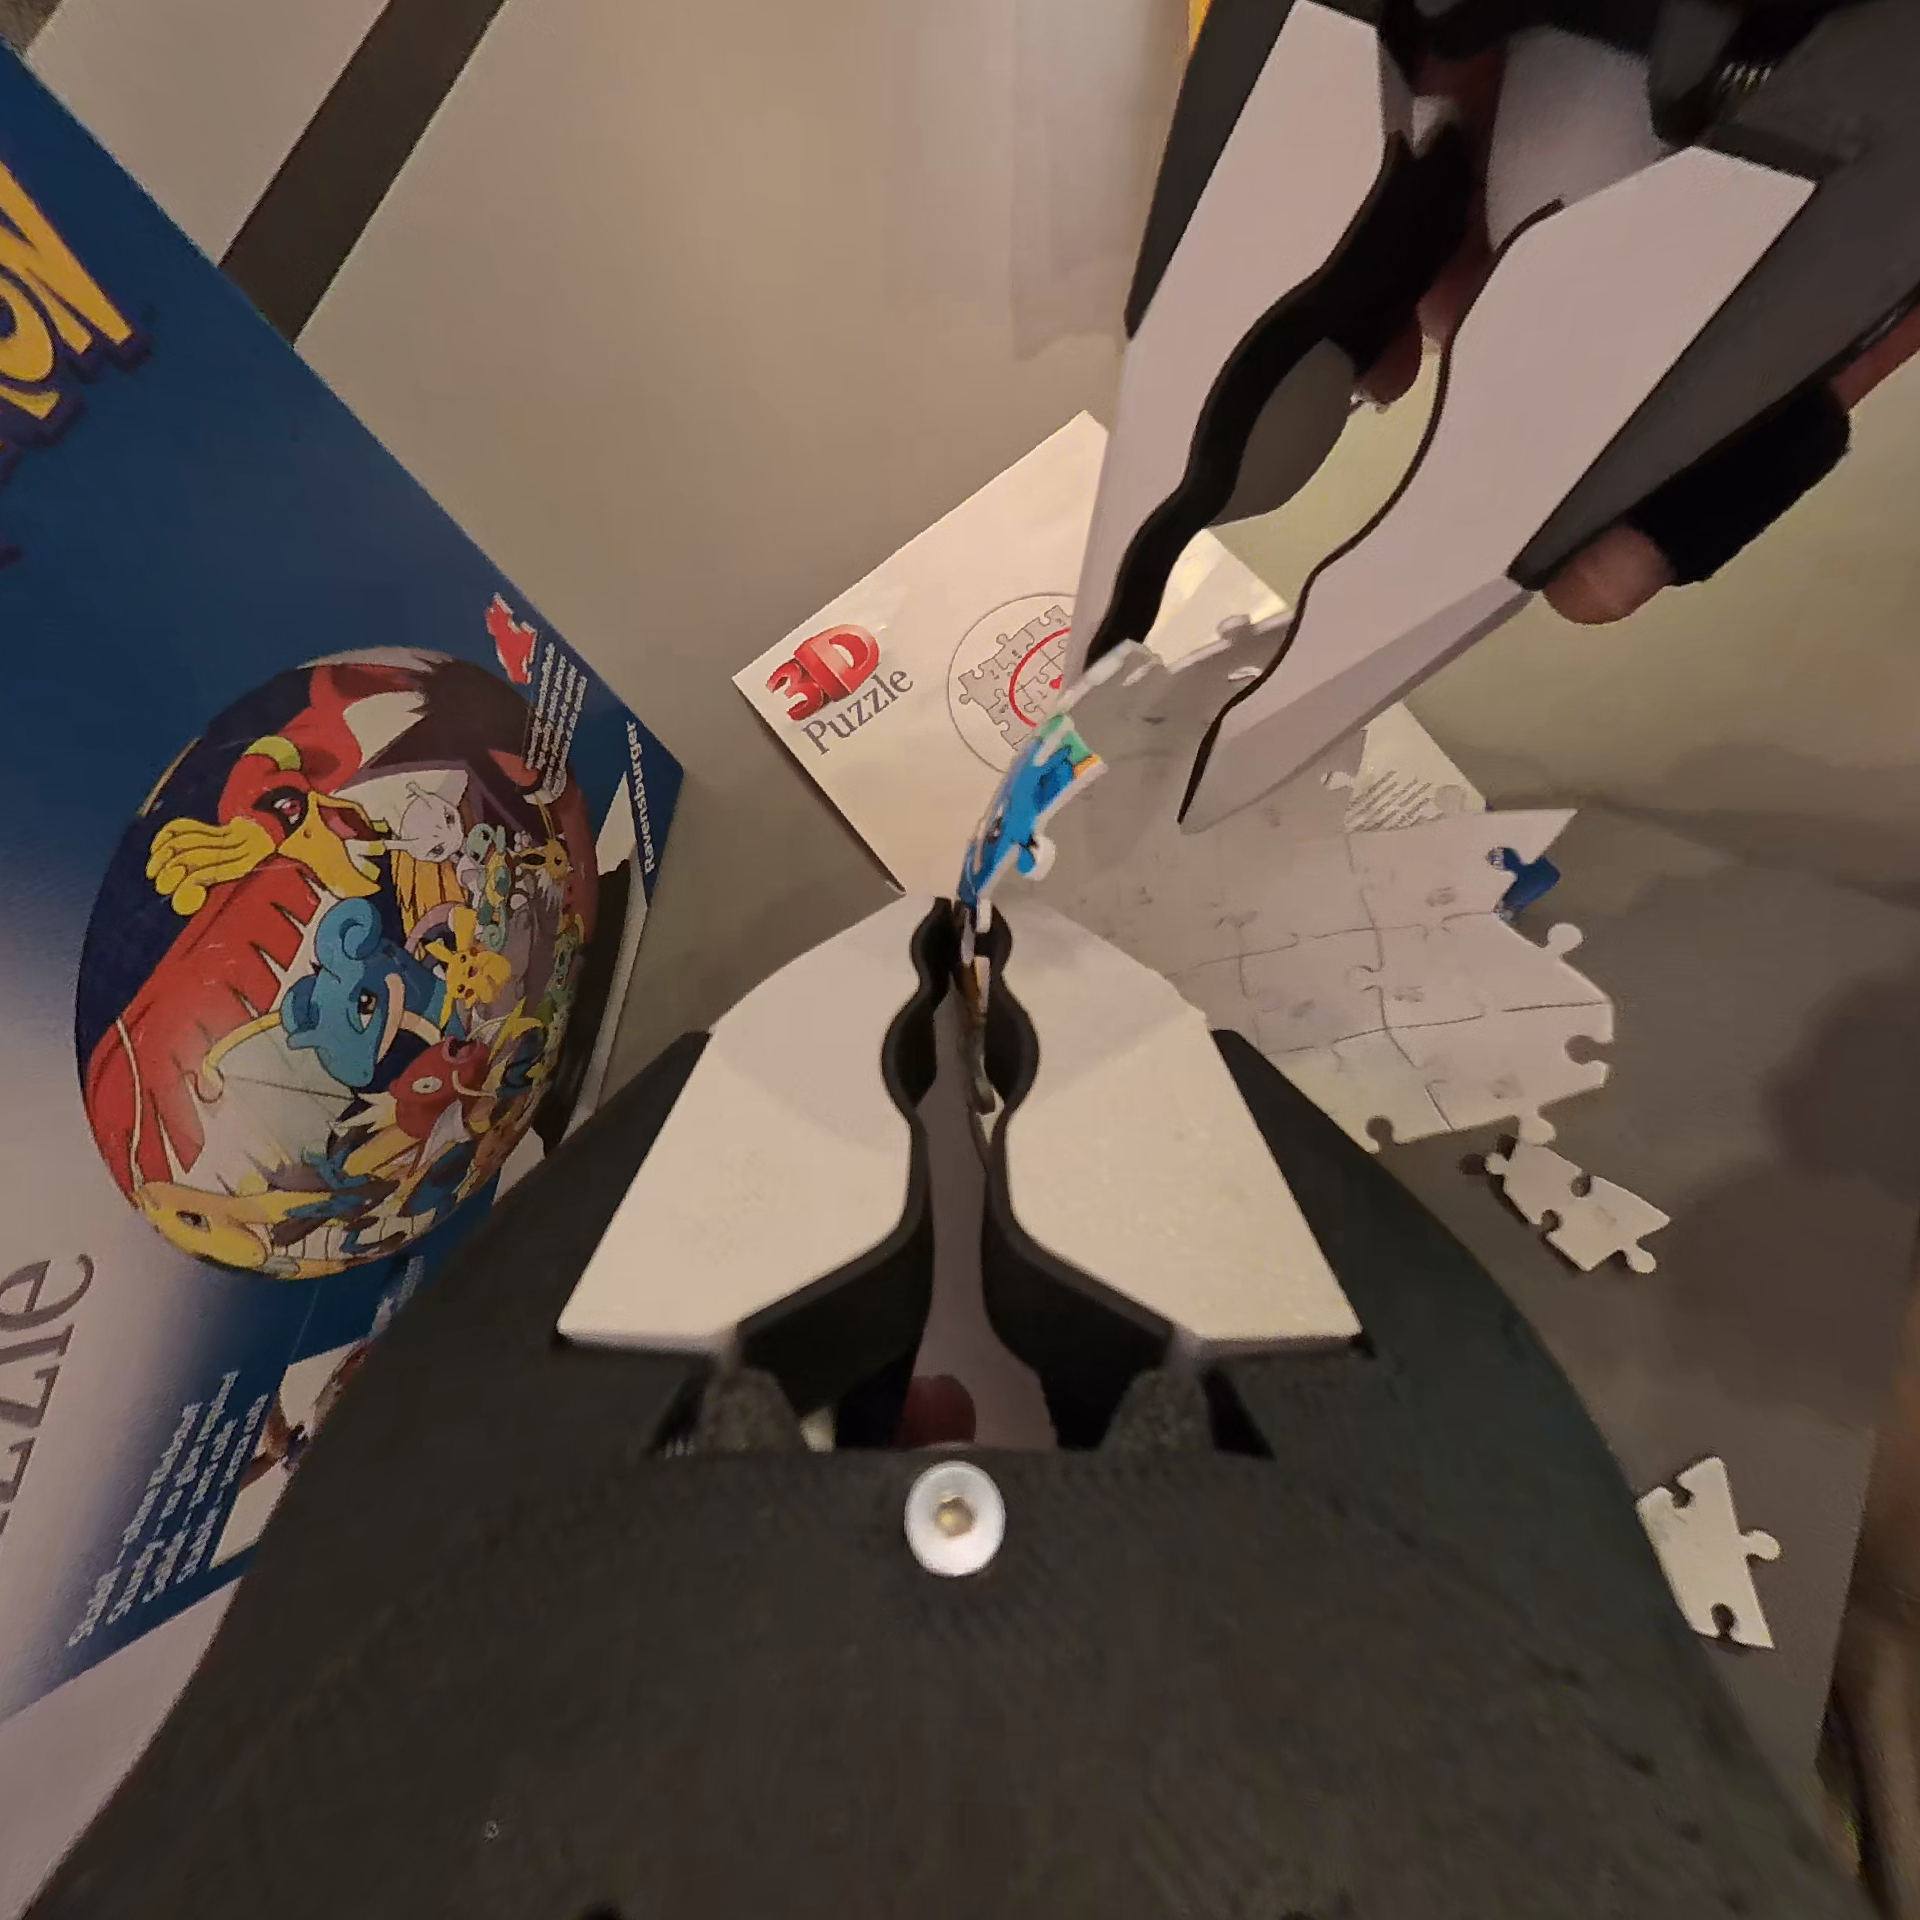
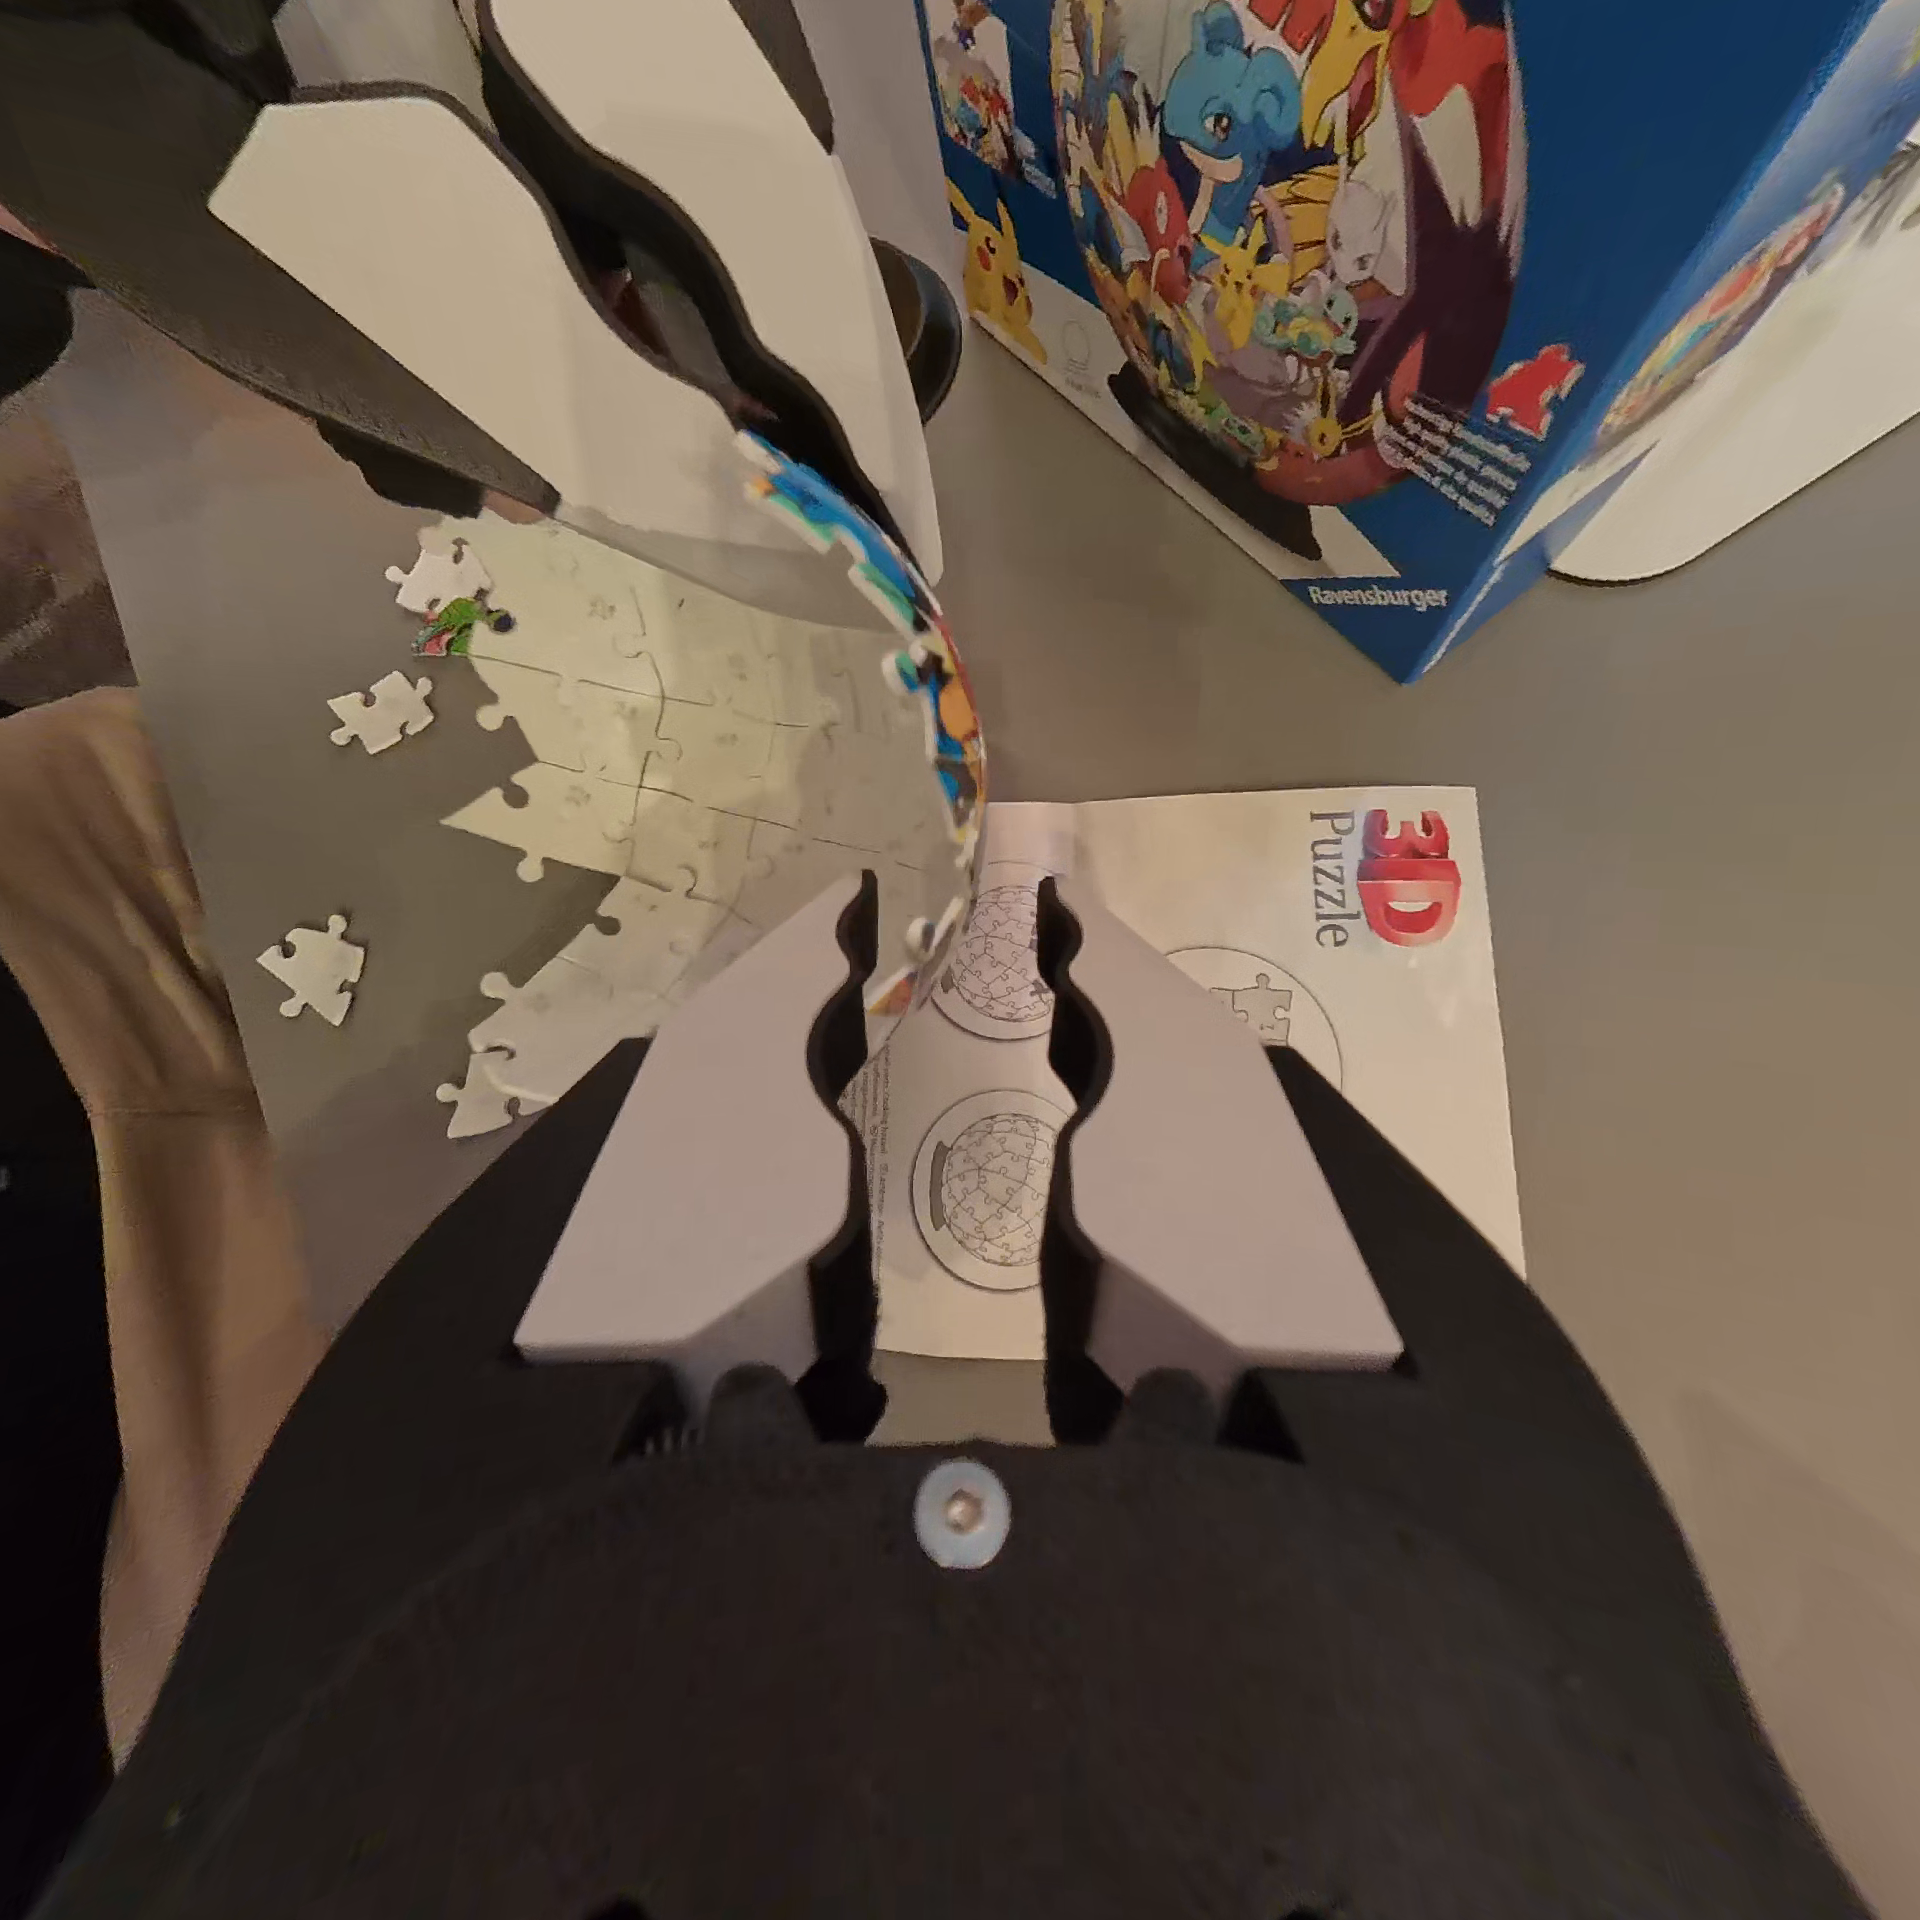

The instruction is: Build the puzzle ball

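A partly built puzzle ball shell (image 1: pixel 1351 935) of several joined pieces stands on edge, its white inner side towards the left wrist view and its coloured outer side along the rim (image 1: pixel 1023 810). My left gripper (image 1: pixel 961 920) is shut on the shell's rim. My right gripper (image 2: pixel 954 885) is open, and the shell's edge (image 2: pixel 920 935) sits between its jaws, close to the left finger. The shell's white inside (image 2: pixel 675 769) also shows in the right wrist view, with the left gripper (image 2: pixel 883 551) clamped on it. The right gripper (image 1: pixel 1143 738) straddles the shell's top in the left wrist view.
The blue puzzle box (image 1: pixel 260 831) (image 2: pixel 1403 312) stands beside the shell. A white instruction leaflet (image 1: pixel 894 727) (image 2: pixel 1351 1039) lies under the grippers. Loose white pieces (image 1: pixel 1579 1216) (image 2: pixel 379 712) and one coloured piece (image 2: pixel 457 623) lie on the grey table (image 2: pixel 1662 935). Across from one pair of fingers to the other is roughly 5 cm.
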`<act>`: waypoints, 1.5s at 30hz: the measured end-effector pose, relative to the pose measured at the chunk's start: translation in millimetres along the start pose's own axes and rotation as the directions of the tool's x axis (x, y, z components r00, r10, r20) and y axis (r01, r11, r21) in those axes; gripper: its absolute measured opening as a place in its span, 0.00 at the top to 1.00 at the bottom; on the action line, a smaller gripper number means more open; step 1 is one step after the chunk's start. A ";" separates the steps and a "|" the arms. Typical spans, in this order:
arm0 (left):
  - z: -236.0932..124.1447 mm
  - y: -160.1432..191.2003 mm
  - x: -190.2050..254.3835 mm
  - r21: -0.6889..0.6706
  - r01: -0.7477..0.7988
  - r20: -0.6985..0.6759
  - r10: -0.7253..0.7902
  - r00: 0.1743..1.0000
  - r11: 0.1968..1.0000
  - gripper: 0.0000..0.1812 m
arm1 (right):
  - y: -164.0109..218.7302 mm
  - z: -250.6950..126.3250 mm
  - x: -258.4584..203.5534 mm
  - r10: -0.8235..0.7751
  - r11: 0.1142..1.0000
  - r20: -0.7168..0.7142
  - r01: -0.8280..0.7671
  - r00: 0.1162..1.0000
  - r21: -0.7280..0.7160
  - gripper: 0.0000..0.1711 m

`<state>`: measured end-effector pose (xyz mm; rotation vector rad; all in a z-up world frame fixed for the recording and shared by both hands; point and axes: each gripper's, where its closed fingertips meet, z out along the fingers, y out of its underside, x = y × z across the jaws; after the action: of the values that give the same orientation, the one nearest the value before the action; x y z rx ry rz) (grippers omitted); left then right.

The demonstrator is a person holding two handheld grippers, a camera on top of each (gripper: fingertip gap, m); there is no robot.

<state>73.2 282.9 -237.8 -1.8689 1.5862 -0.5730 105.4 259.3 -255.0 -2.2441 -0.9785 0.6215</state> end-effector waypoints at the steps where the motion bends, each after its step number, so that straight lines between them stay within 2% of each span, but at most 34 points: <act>1: 0.5 0.1 -0.3 -0.005 -0.008 0.008 0.008 1.000 1.000 0.98 | -0.4 0.7 0.3 -0.005 1.000 -0.004 0.005 1.000 -0.011 0.83; 4: 2.3 0.1 0.5 -0.017 -0.027 0.021 0.028 0.999 0.999 0.98 | 1.2 3.5 0.8 -0.027 0.998 -0.024 0.025 0.999 -0.057 0.80; 9: 5.0 -4.0 4.8 -0.017 -0.055 0.038 0.056 0.998 0.998 0.98 | 3.5 10.1 4.4 -0.072 0.993 -0.074 0.065 0.995 -0.102 0.87; 15: 8.1 -5.2 11.4 -0.026 -0.082 0.037 0.083 0.996 0.996 0.98 | 1.3 17.4 3.1 -0.085 0.994 -0.089 0.078 0.992 -0.081 0.96; 21: 7.8 -4.8 13.2 -0.024 -0.088 0.034 0.089 0.995 0.996 0.98 | 1.7 16.9 2.2 -0.050 0.997 -0.069 0.046 0.996 -0.060 0.98; 39: 8.5 -4.5 14.4 -0.019 -0.089 0.037 0.089 0.995 0.996 0.98 | 3.4 16.1 2.2 -0.040 0.998 -0.074 0.035 0.996 -0.059 0.99; 45: 7.4 -0.9 7.4 -0.012 -0.047 0.051 0.047 0.998 0.999 0.98 | 8.2 10.4 2.9 -0.047 0.996 -0.108 0.038 0.993 -0.085 0.94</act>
<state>80.2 277.1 -242.9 -1.8343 1.5987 -0.4935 104.7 260.6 -268.6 -2.2976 -1.0103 0.4409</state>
